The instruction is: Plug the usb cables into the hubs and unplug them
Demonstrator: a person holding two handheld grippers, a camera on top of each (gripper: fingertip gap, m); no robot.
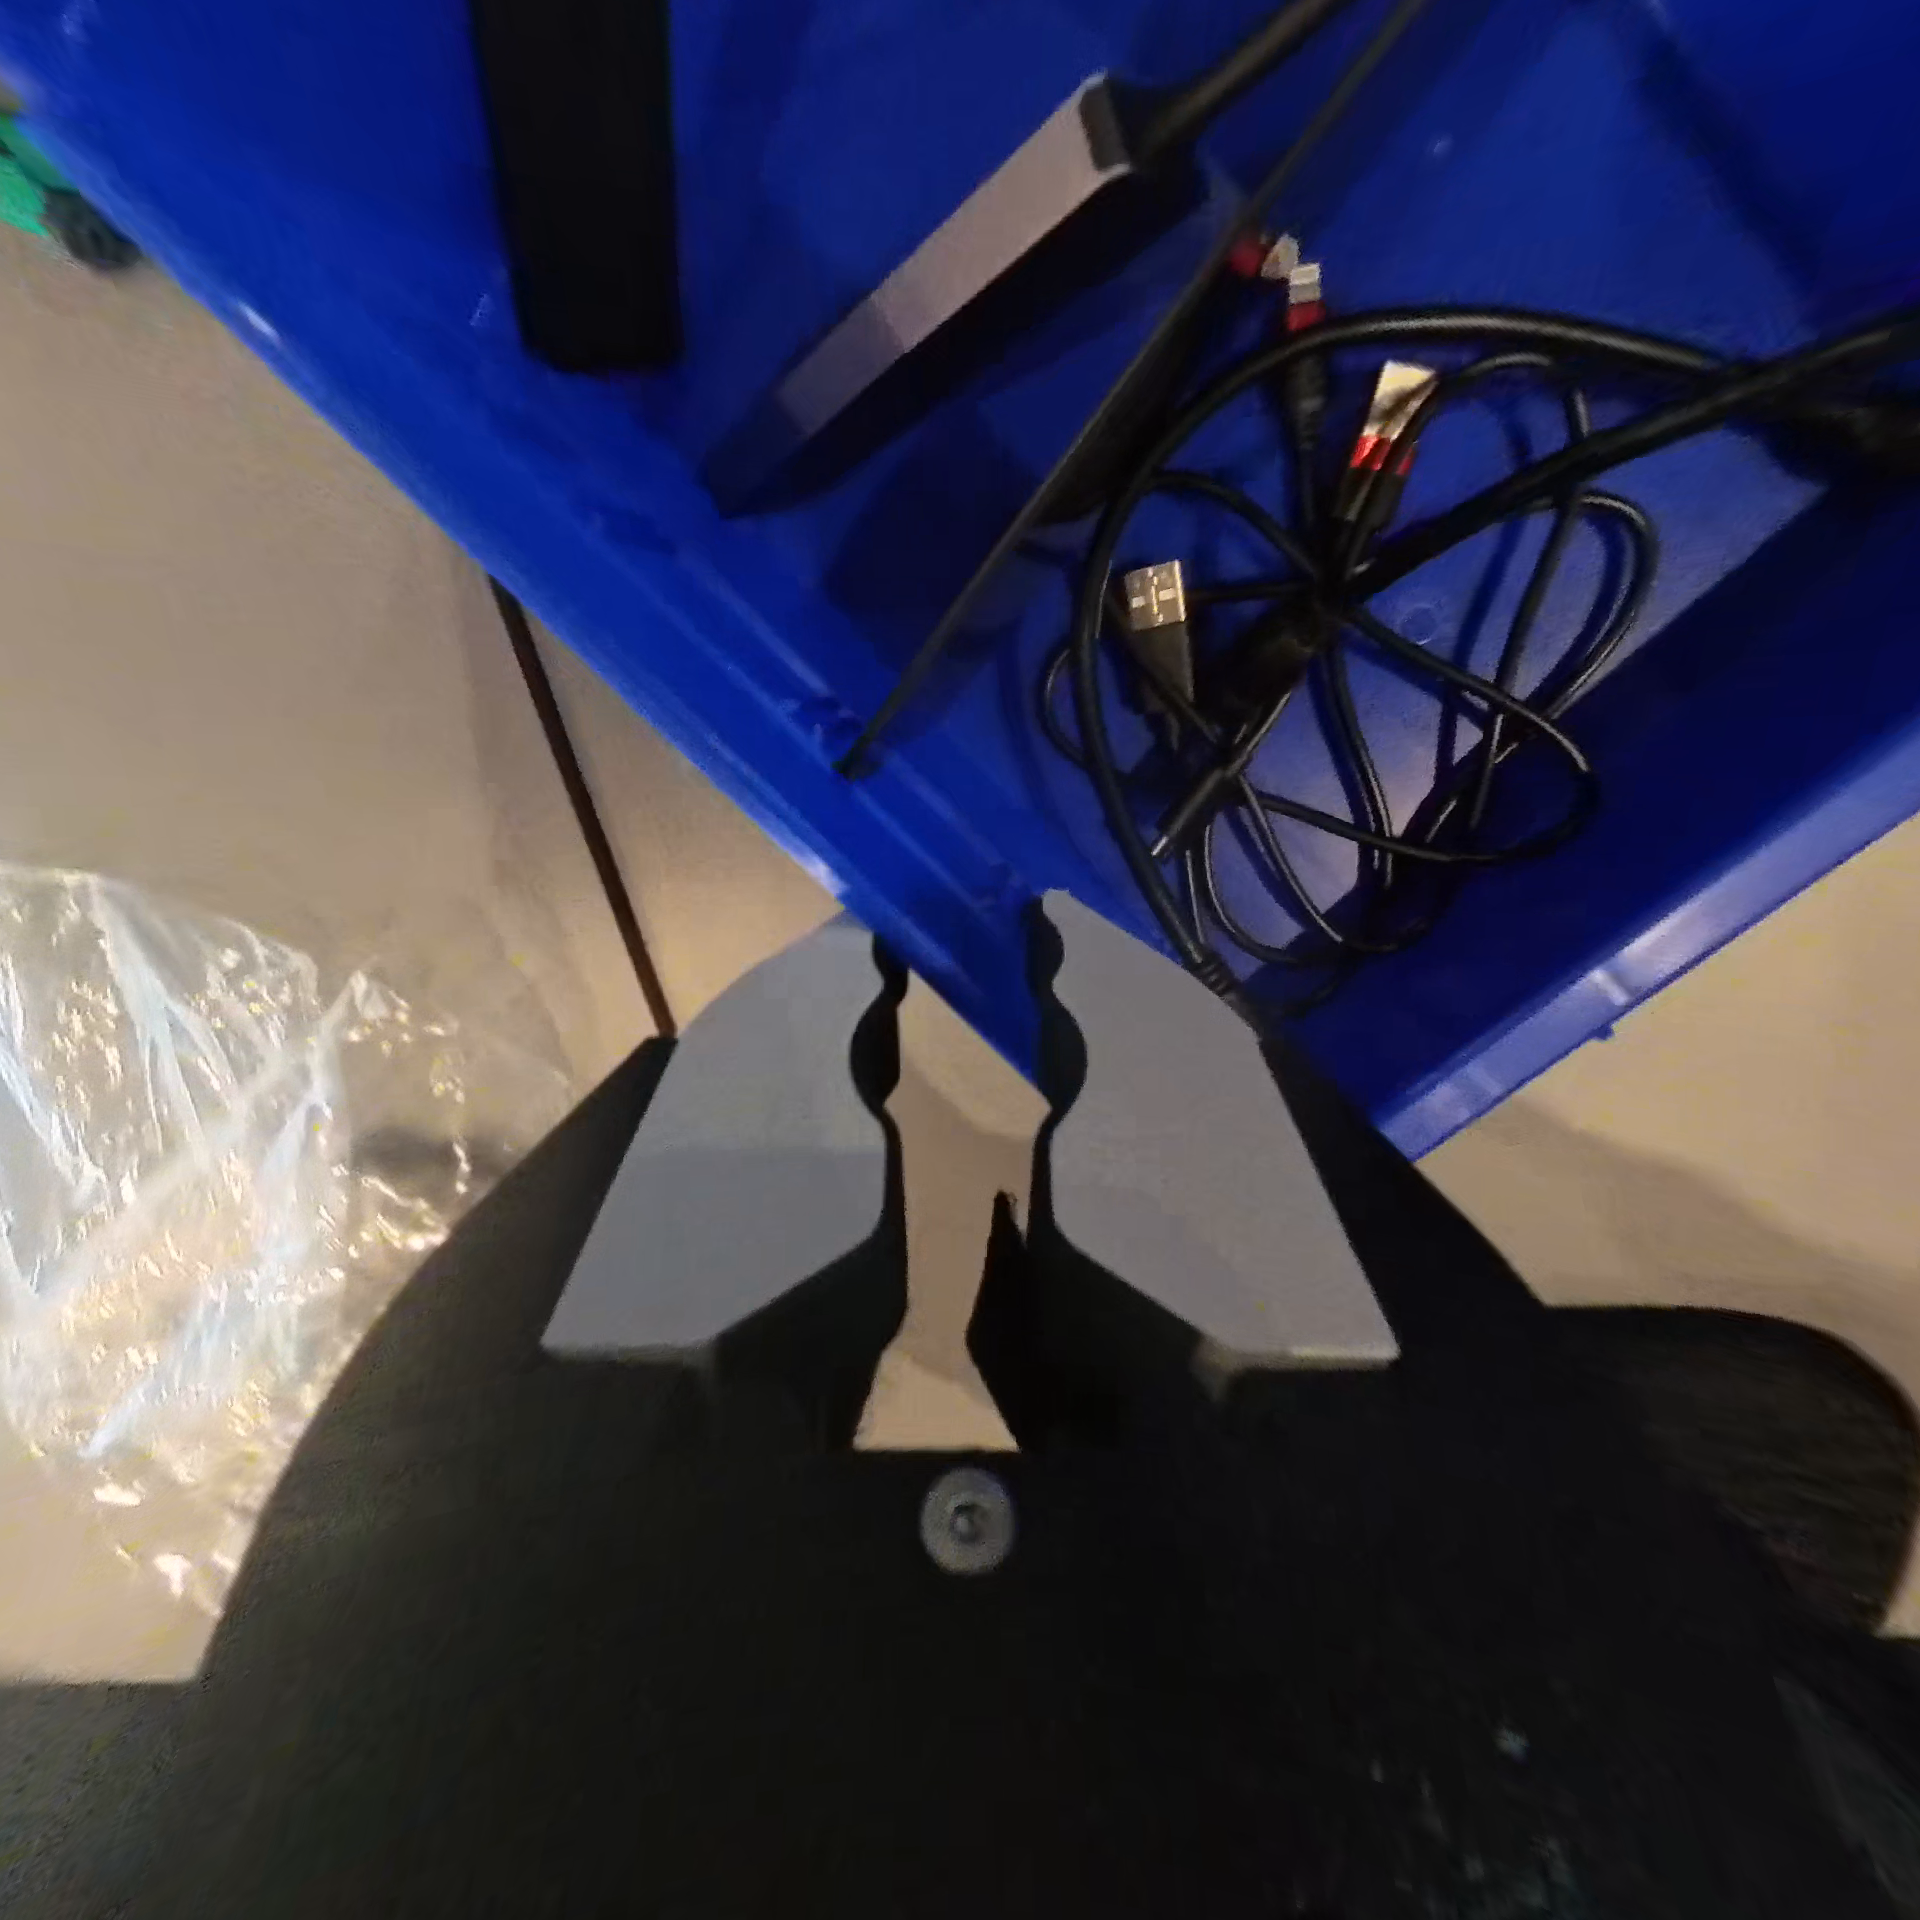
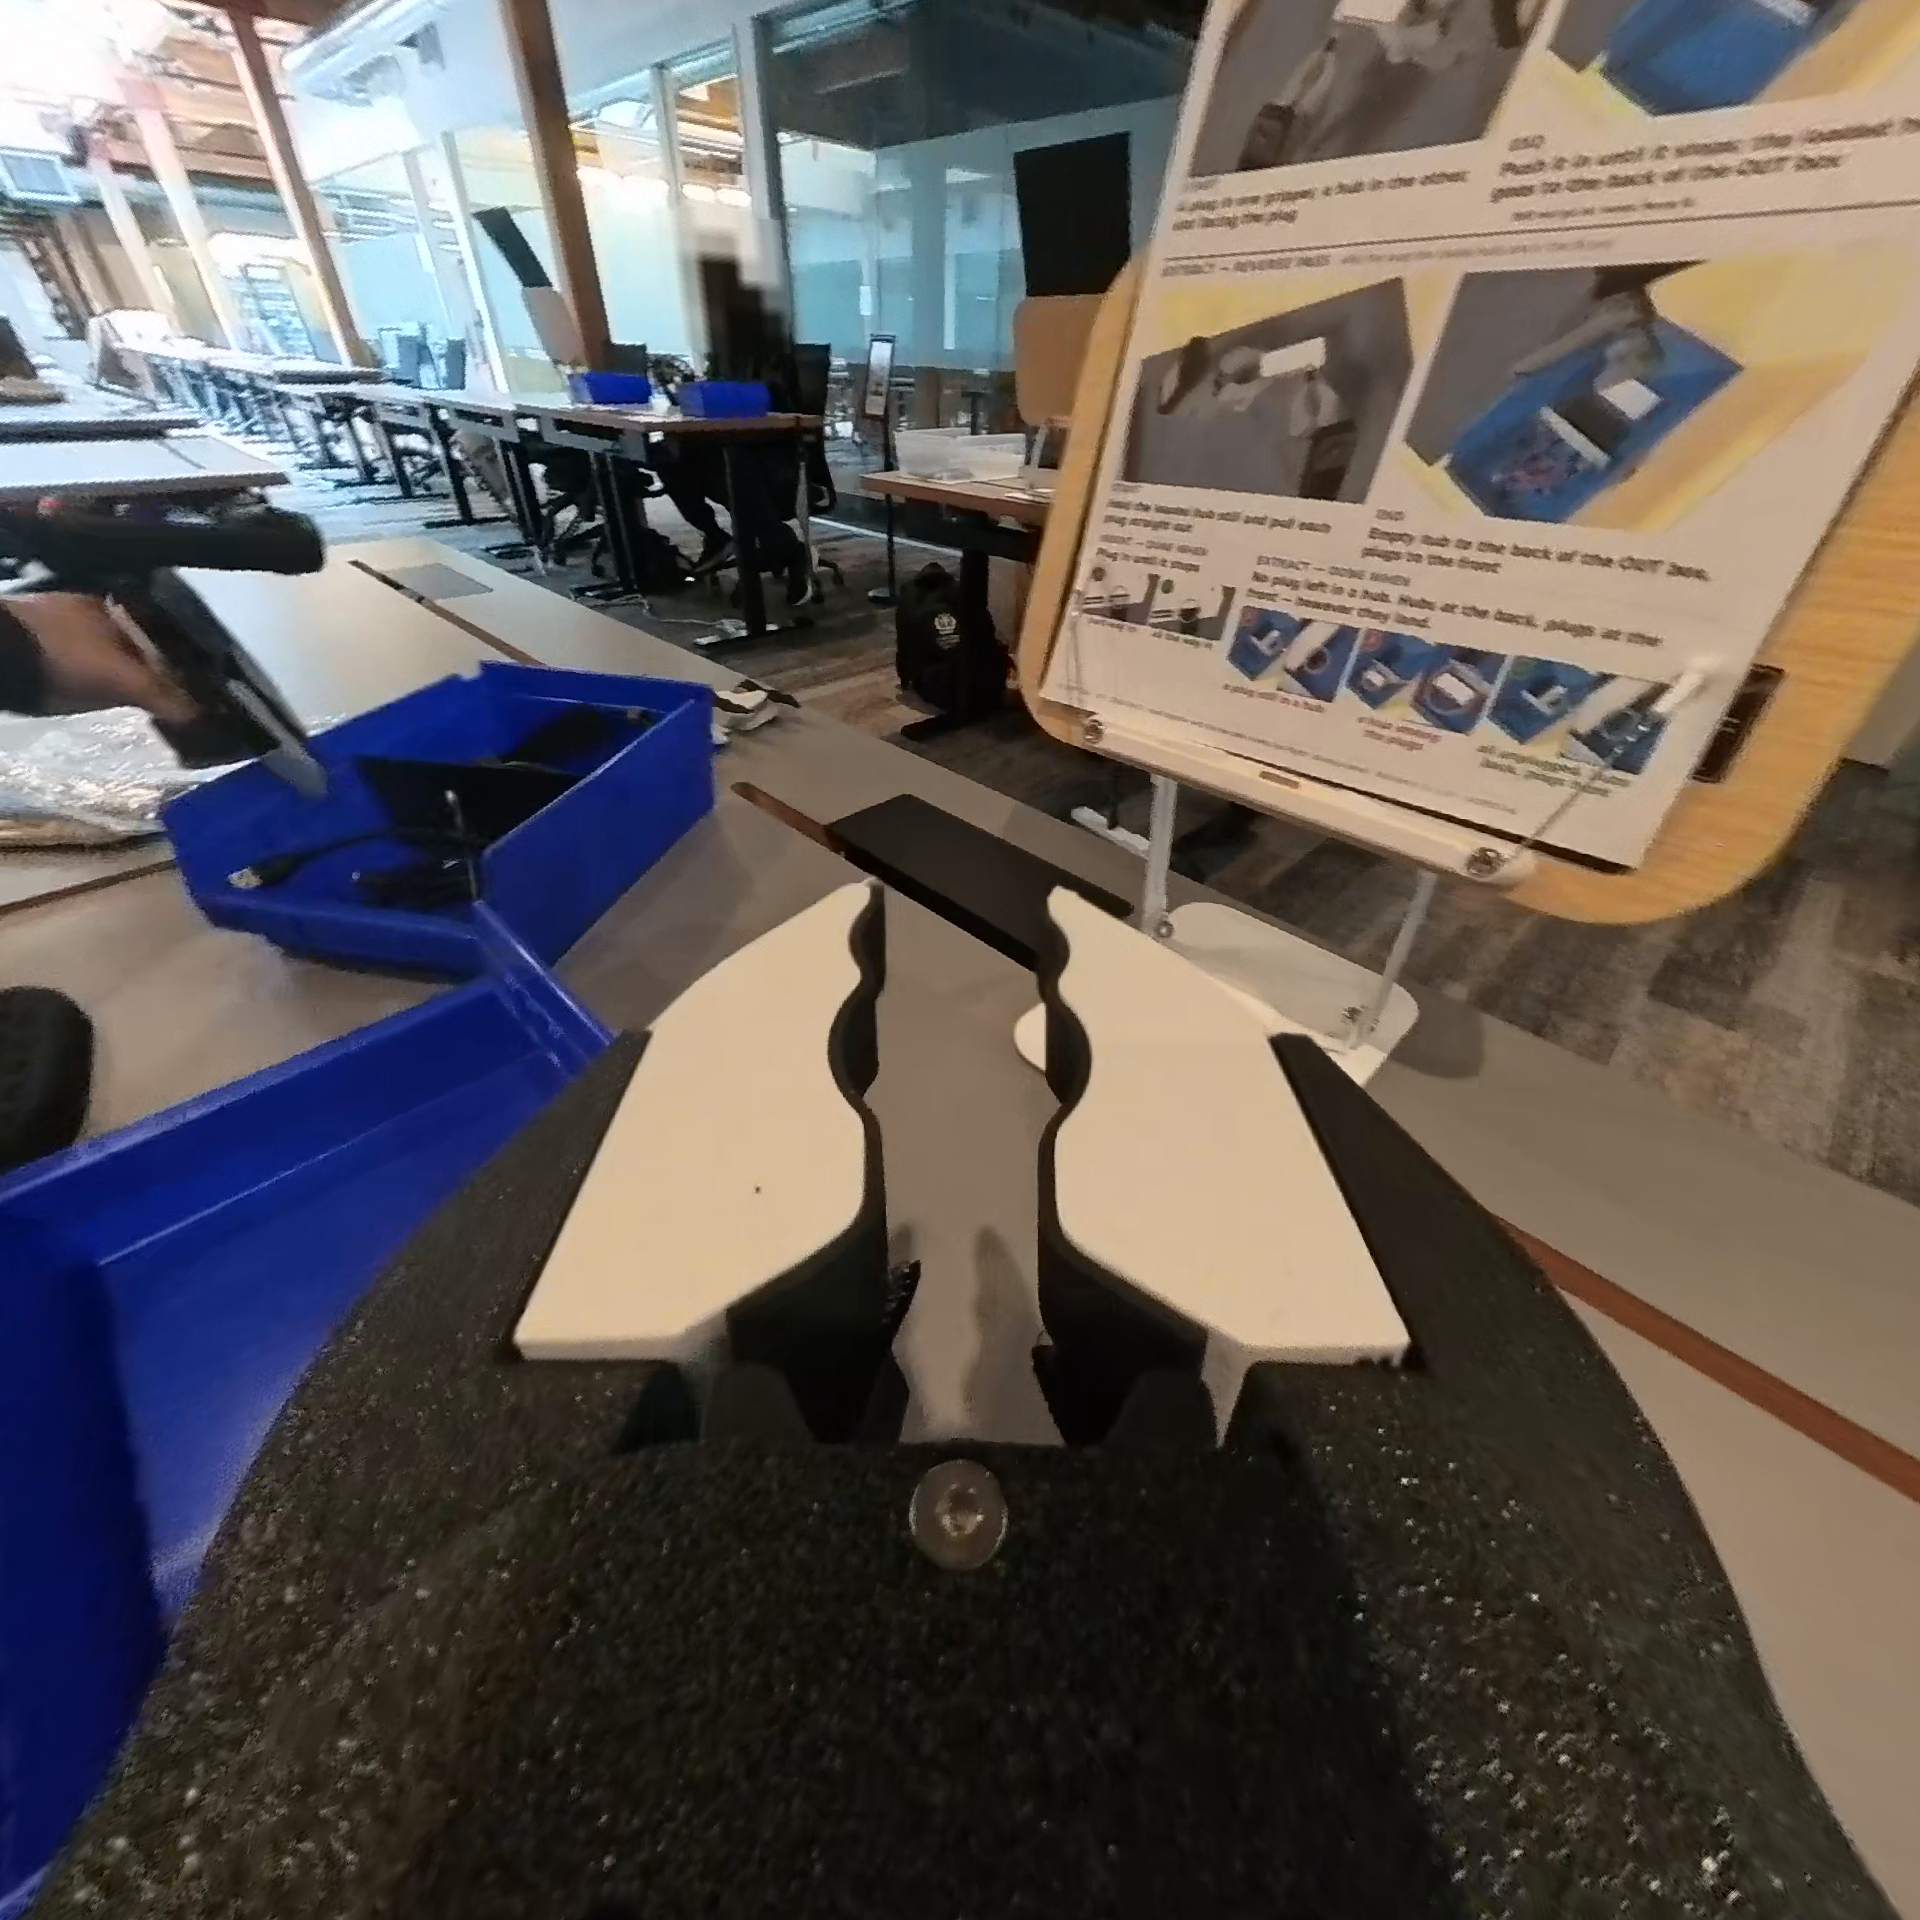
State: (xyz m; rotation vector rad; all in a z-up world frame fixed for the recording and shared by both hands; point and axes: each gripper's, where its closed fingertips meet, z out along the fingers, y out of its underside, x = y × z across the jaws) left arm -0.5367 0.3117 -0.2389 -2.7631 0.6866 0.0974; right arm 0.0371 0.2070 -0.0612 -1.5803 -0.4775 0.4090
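In the left wrist view a blue bin (image 1: pixel 665 582) holds a black hub (image 1: pixel 592 187), a grey hub (image 1: pixel 935 312) and a tangle of black usb cables (image 1: pixel 1351 675). A silver usb plug (image 1: pixel 1158 608) and a red-collared plug (image 1: pixel 1392 416) lie on the tangle. My left gripper (image 1: pixel 956 925) is open and empty, its tips over the bin's near wall. My right gripper (image 2: pixel 966 904) is open and empty above the grey table. The right wrist view shows the same bin (image 2: pixel 582 831) farther off, with the left gripper (image 2: pixel 296 774) tipped down into it.
A second blue bin (image 2: pixel 260 1195) sits close at the right gripper's left. A printed instruction sheet on a stand (image 2: pixel 1455 468) stands at the right. A black flat strip (image 2: pixel 977 873) lies on the table ahead. A crumpled clear plastic bag (image 1: pixel 156 1143) lies left of the bin.
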